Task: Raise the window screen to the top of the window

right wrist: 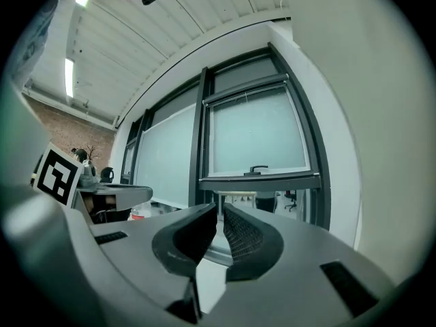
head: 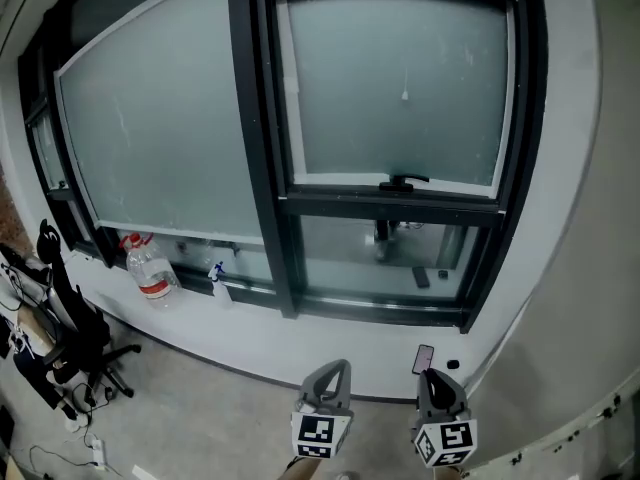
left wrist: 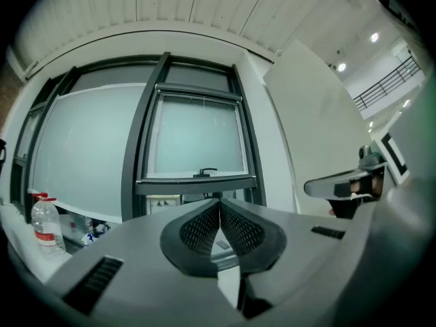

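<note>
The window screen (head: 400,88) fills the upper part of your right-hand window (head: 385,258), handle (head: 403,181) on its lower bar. On the sill (head: 190,310), lower left, stand a water bottle (head: 150,271) and, right of it, a spray bottle (head: 217,280).

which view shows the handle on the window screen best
The head view: the handle sits near the middle of the frame, largest there and with nothing in front of it. Both gripper views show it too, but smaller and farther off, just above the jaws.
</note>
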Available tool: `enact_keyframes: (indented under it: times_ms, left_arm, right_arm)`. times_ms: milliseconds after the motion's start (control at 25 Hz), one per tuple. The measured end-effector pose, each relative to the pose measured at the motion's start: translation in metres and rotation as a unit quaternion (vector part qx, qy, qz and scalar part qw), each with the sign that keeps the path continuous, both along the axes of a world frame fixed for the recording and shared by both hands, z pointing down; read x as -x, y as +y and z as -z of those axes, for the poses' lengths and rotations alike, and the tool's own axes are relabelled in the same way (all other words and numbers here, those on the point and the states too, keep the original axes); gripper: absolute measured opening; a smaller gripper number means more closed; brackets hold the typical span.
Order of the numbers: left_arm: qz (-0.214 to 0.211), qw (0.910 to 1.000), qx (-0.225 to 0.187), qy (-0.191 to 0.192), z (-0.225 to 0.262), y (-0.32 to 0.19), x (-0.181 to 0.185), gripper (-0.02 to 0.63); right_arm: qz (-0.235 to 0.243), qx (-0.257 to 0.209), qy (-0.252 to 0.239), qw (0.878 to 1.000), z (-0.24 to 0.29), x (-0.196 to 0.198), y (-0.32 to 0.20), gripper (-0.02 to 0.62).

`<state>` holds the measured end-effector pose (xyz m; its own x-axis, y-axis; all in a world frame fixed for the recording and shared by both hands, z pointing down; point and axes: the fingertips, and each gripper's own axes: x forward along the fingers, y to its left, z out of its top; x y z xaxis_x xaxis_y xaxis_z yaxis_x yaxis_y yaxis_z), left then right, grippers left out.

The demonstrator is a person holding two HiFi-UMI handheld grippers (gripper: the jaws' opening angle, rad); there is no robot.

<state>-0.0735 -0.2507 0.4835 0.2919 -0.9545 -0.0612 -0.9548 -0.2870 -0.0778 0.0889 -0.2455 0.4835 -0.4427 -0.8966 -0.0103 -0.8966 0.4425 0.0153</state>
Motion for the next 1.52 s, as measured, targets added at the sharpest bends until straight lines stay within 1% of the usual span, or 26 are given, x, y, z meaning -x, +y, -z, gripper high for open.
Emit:
enact_keyframes:
  times_ms: [120, 280, 360, 520, 640, 800, 920, 1040, 1160, 1240, 1400, 1520]
  left_arm:
    - [0.0, 0.9999, 0.01, 0.003, -0.006, 0.033, -0.014, 0.006]
    - [0.005, 0.9996, 0.027, -0.001, -0.018, 0.078, -0.035, 0.006]
    - [0.007, 0.9996, 0.026, 0.0, -0.015, 0.097, -0.042, 0.006]
    - [0.008, 0.9998, 0.009, -0.014, -0.002, 0.129, -0.042, 0.006]
    - [0.009, 0.9998, 0.013, -0.012, 0.002, 0.146, -0.037, 0.006]
    - [0.006, 1.0, -0.004, -0.005, 0.008, 0.176, -0.03, 0.006]
    - [0.009, 1.0, 0.0, 0.001, 0.008, 0.21, -0.011, 0.006]
    - [0.026, 0.9995, -0.008, 0.016, 0.007, 0.252, 0.025, 0.006]
    - [0.04, 0.9988, -0.009, 0.027, 0.003, 0.304, 0.061, 0.006]
    - [0.037, 0.9989, -0.011, 0.029, 0.001, 0.344, 0.077, 0.006]
    - [0.019, 0.9988, 0.012, 0.044, -0.006, 0.416, 0.083, 0.006]
    - [-0.011, 0.9987, 0.024, 0.044, -0.008, 0.453, 0.065, 0.006]
  right_arm:
    - [-0.005, 0.0, -0.005, 1.0, -0.001, -0.017, 0.034, 0.037]
    - [-0.003, -0.003, 0.01, 1.0, -0.002, -0.039, 0.078, 0.037]
    - [-0.002, 0.0, 0.008, 1.0, -0.001, -0.048, 0.095, 0.037]
    - [-0.01, -0.01, -0.002, 1.0, 0.007, -0.057, 0.124, 0.037]
    - [-0.018, -0.014, -0.008, 1.0, 0.011, -0.062, 0.144, 0.037]
    - [-0.03, -0.008, -0.008, 0.999, 0.008, -0.063, 0.174, 0.037]
    - [-0.035, -0.009, -0.009, 0.999, 0.009, -0.05, 0.199, 0.037]
    - [-0.029, -0.016, 0.002, 0.999, 0.012, -0.021, 0.234, 0.037]
    - [-0.018, -0.031, 0.007, 0.999, 0.017, 0.015, 0.284, 0.037]
    - [-0.019, -0.043, 0.012, 0.999, 0.019, 0.037, 0.324, 0.037]
    - [-0.035, -0.047, 0.006, 0.998, 0.023, 0.065, 0.392, 0.037]
    - [-0.049, -0.055, 0.004, 0.997, 0.036, 0.073, 0.43, 0.037]
